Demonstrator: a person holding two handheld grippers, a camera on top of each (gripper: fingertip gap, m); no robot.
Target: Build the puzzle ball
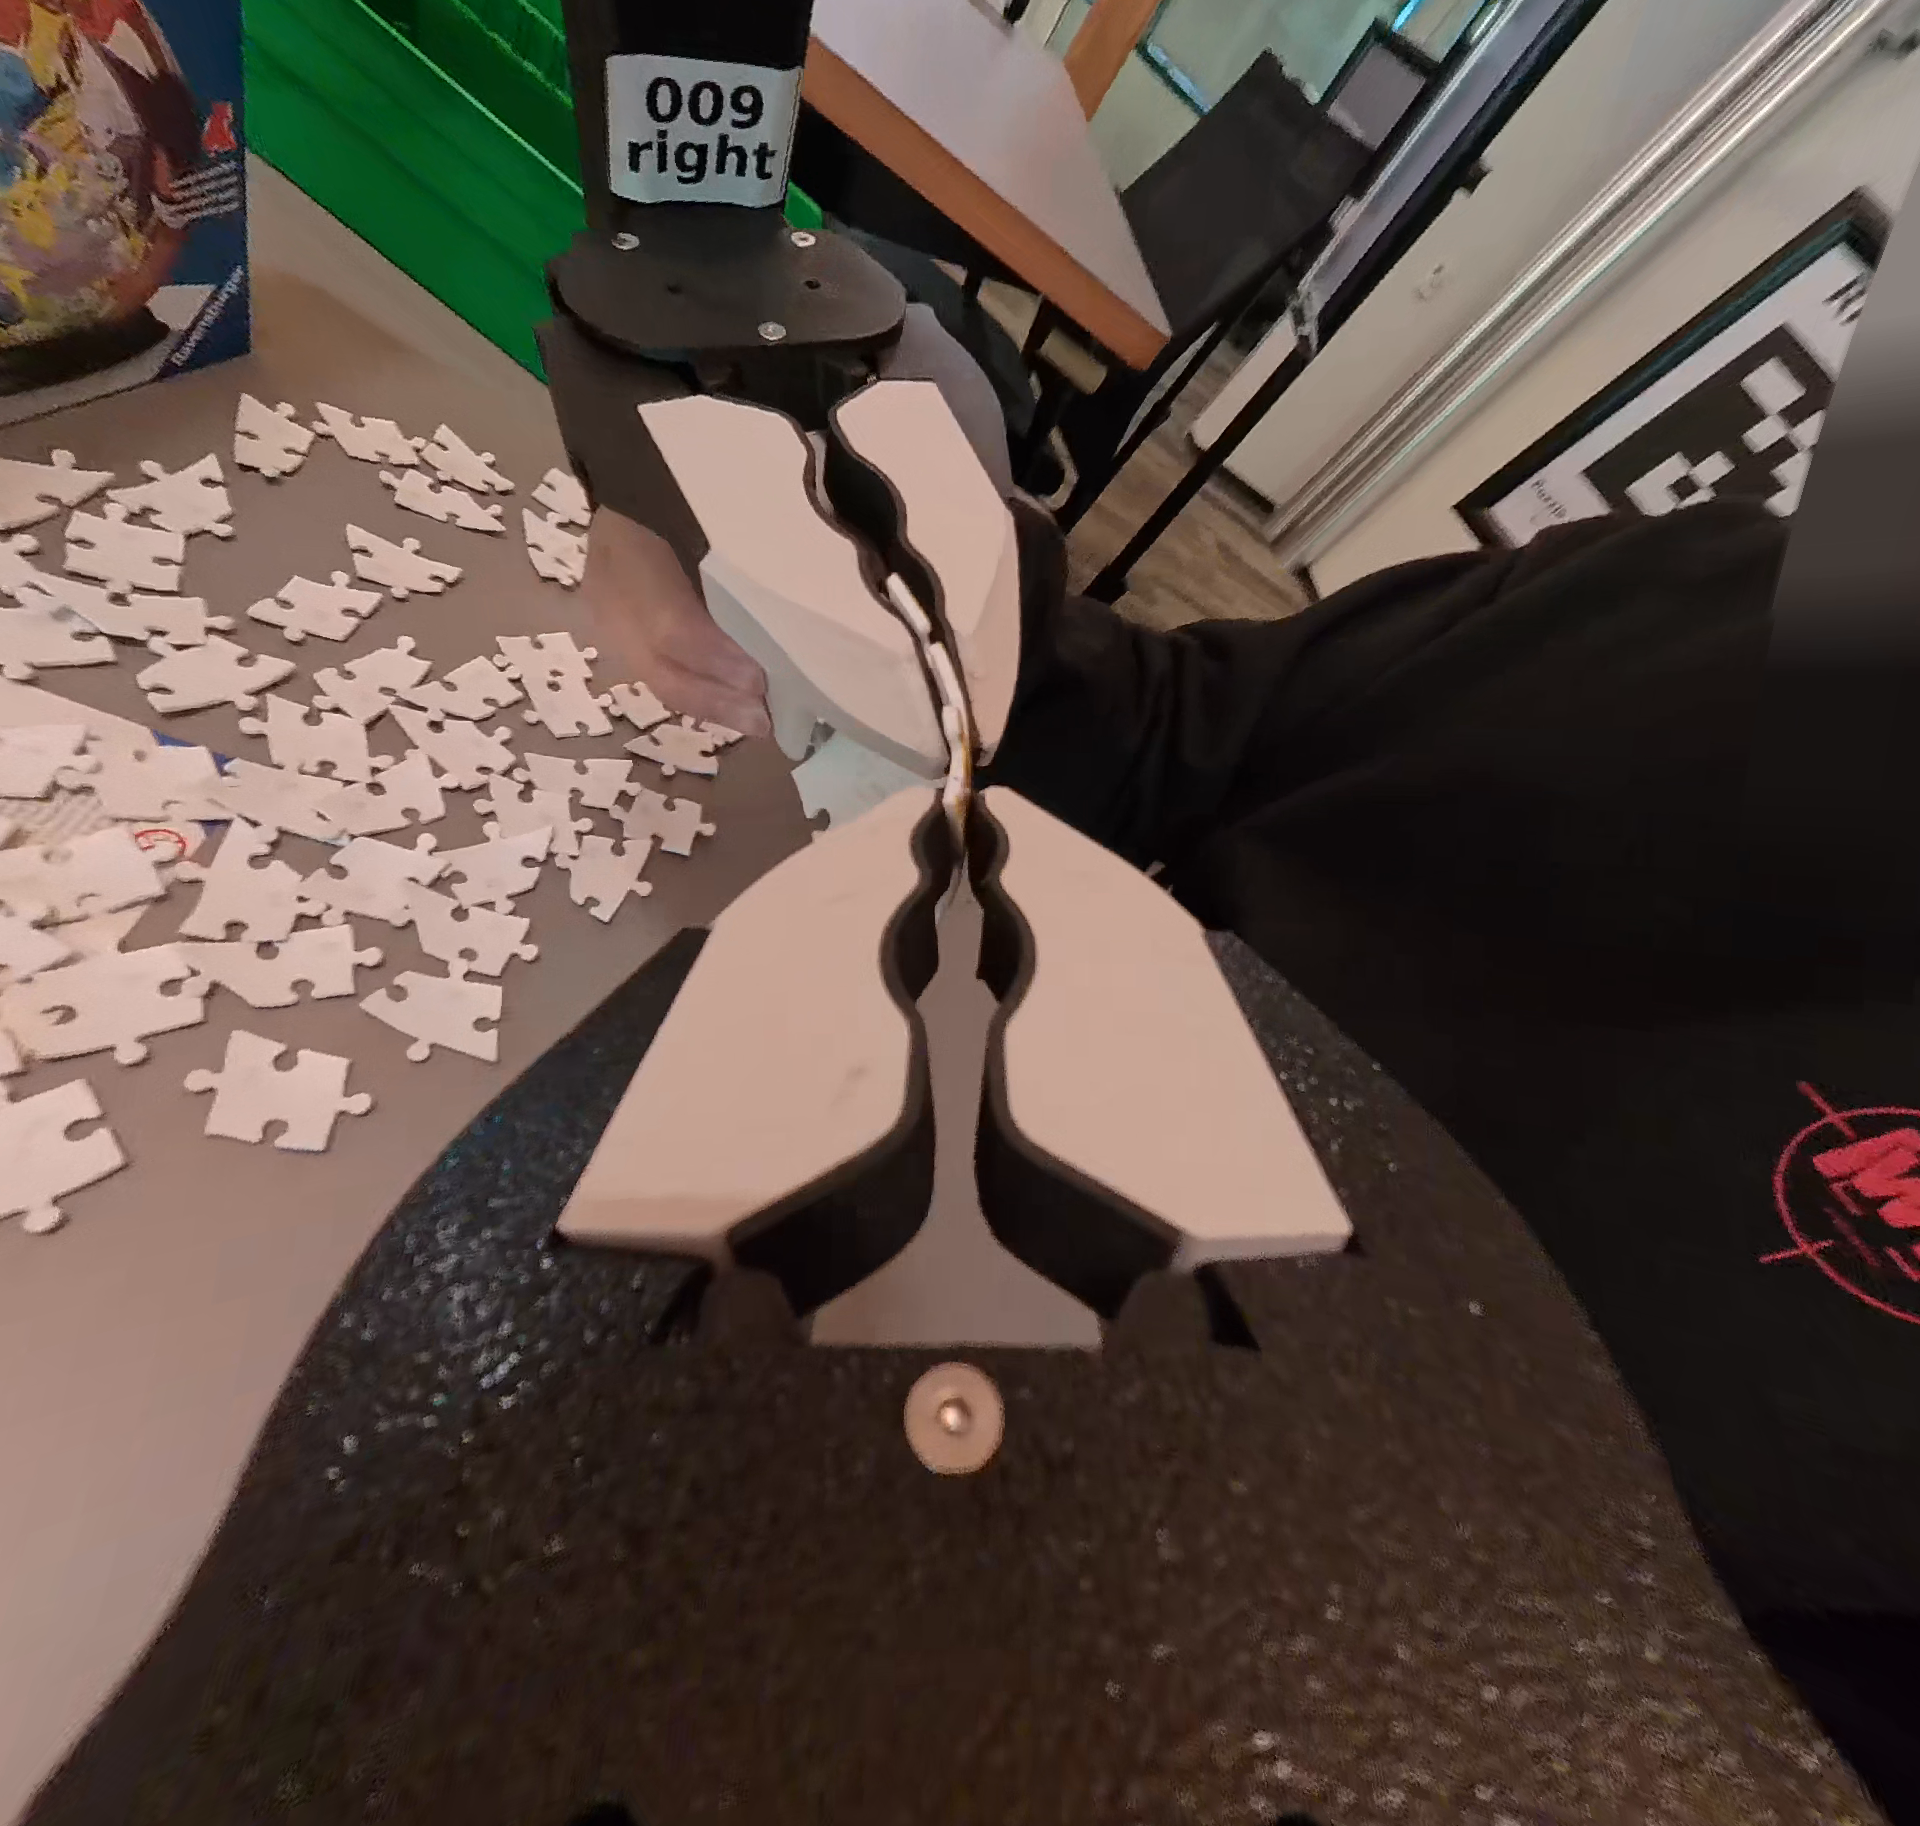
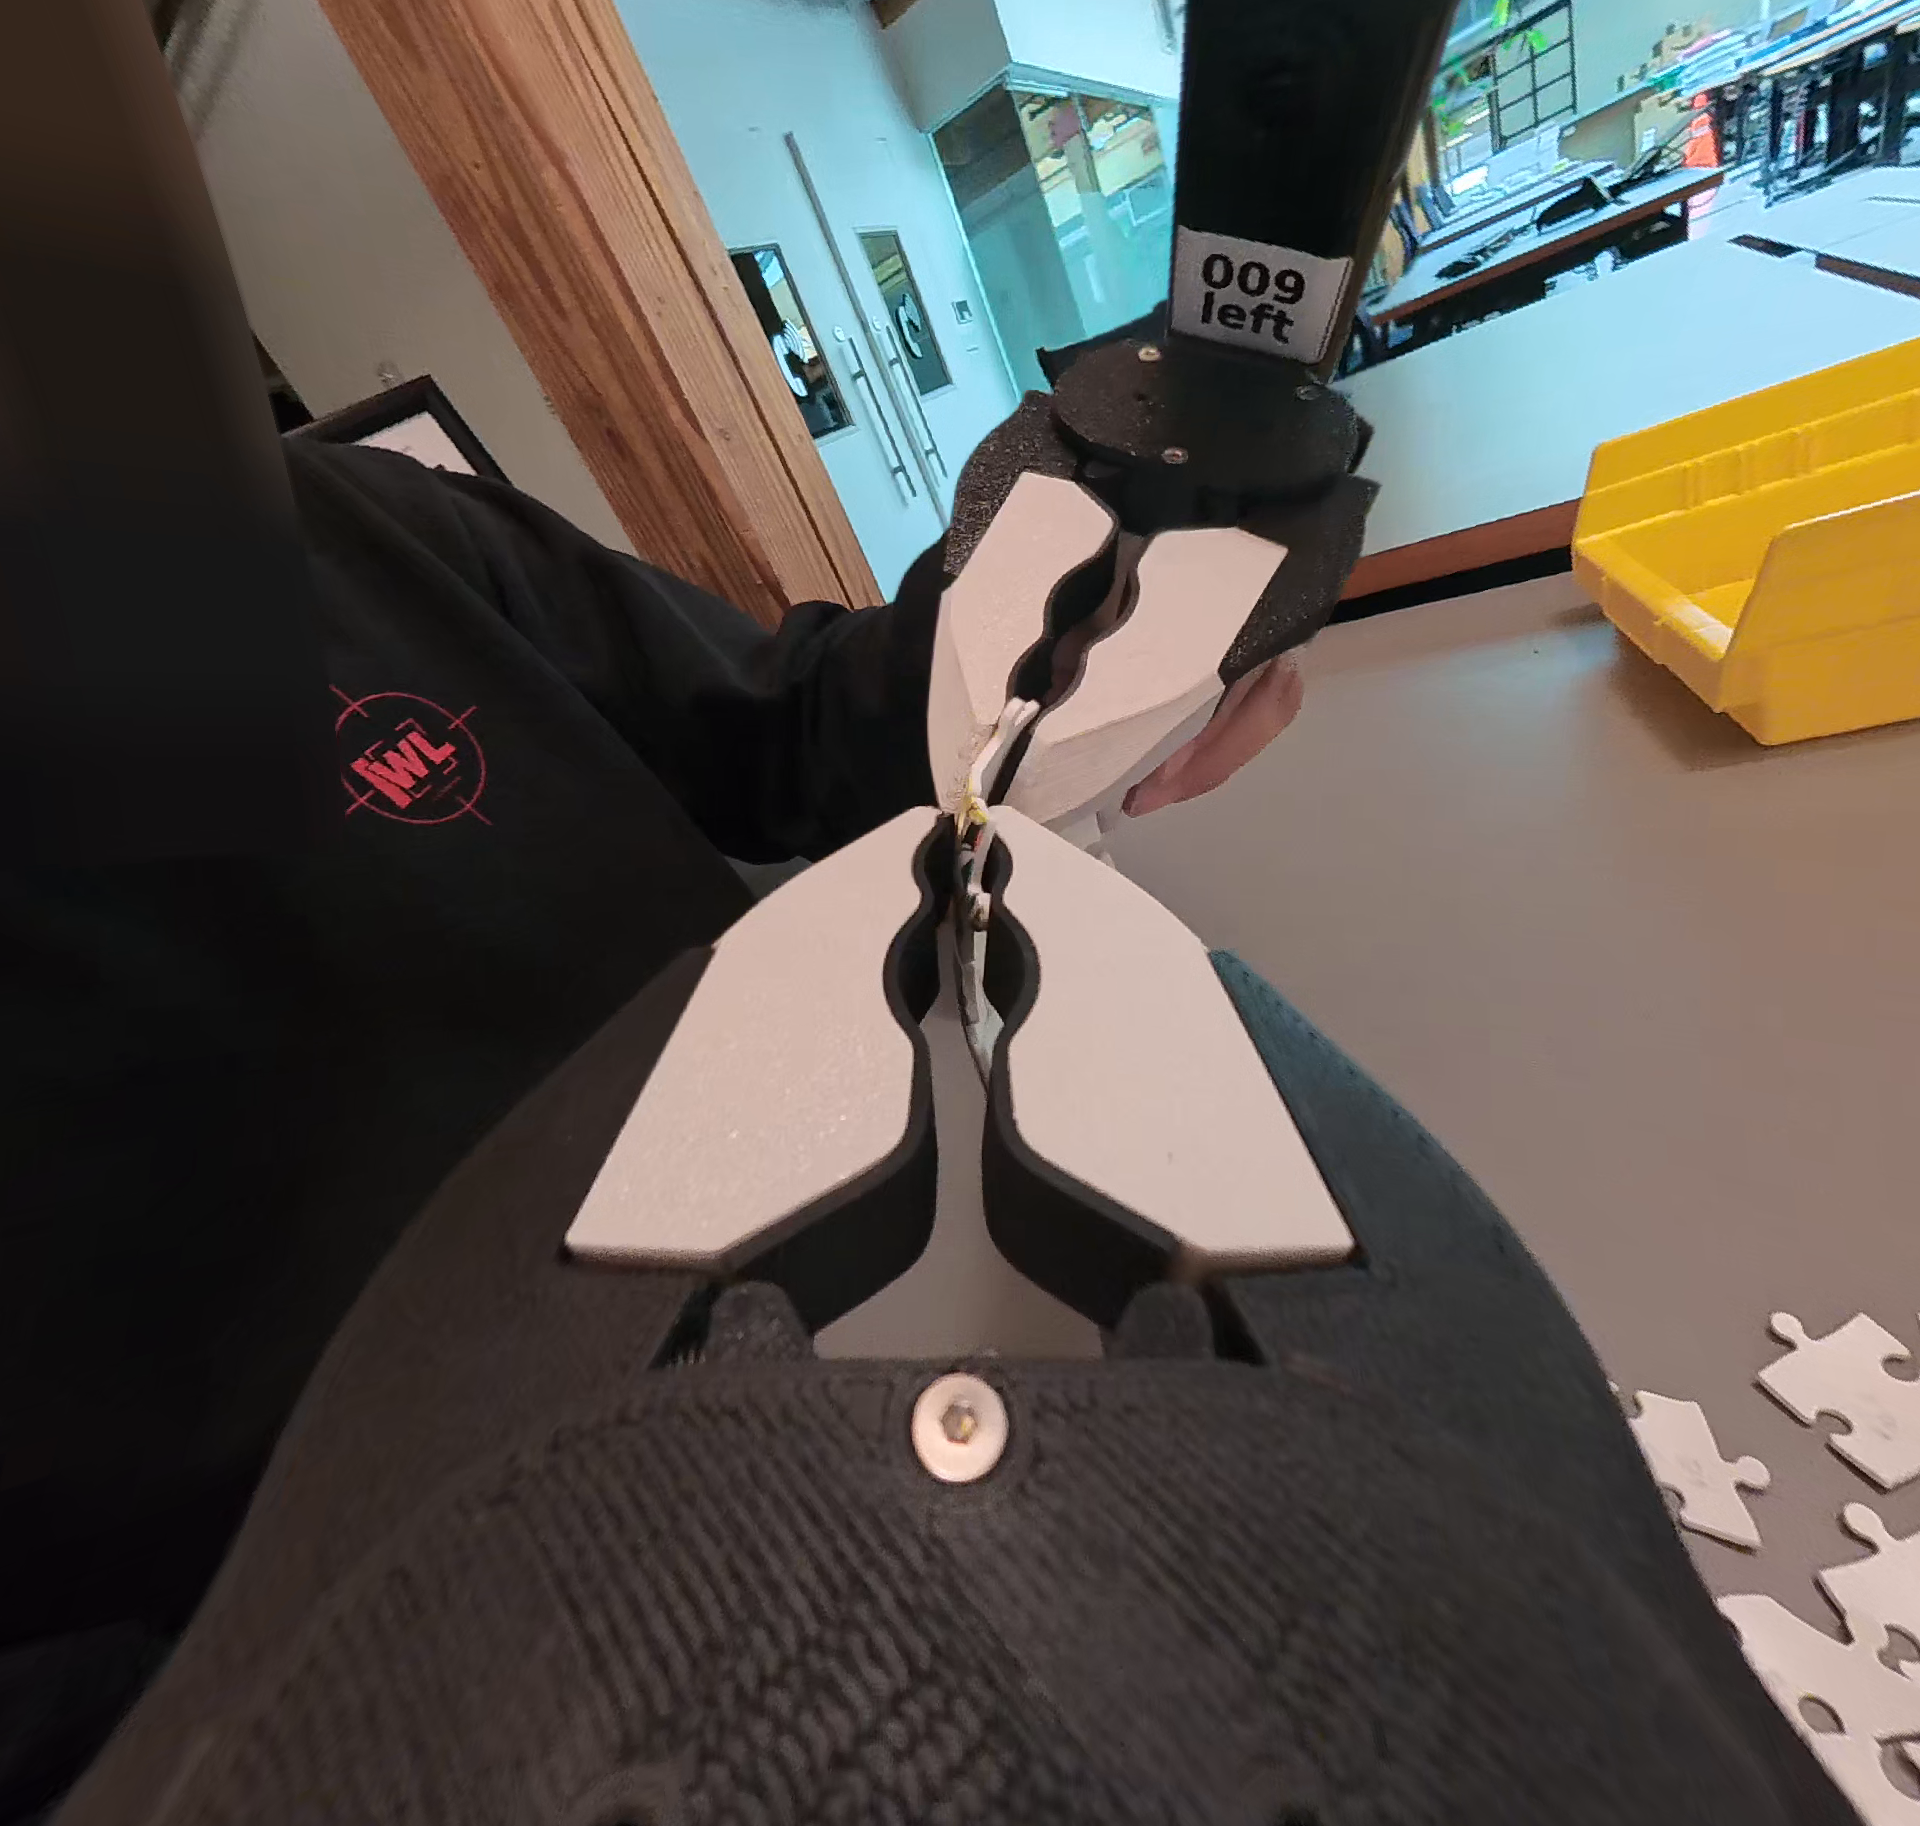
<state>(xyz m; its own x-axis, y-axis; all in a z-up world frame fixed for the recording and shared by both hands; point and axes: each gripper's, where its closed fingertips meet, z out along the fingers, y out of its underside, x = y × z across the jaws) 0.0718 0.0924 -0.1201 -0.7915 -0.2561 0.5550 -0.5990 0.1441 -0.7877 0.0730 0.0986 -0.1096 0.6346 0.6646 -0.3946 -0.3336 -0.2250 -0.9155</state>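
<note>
- The left gripper (image 1: 961, 846) and right gripper (image 2: 961, 841) meet tip to tip above the table (image 1: 135, 1361), each clamped on a puzzle piece seen edge-on: the left's piece (image 2: 1003, 737) and the right's piece (image 1: 935, 649).
- Step in hand, by my judgement: joining two pieces; next, the tabs must line up and press together.
- Count: two grippers, two held pieces, several dozen loose pieces (image 1: 312, 737) on the table, one puzzle box (image 1: 114, 145).

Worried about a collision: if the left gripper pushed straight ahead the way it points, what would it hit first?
The right gripper, tip to tip with the left gripper; each pinches a puzzle piece, and those edges seem to touch already.
</note>
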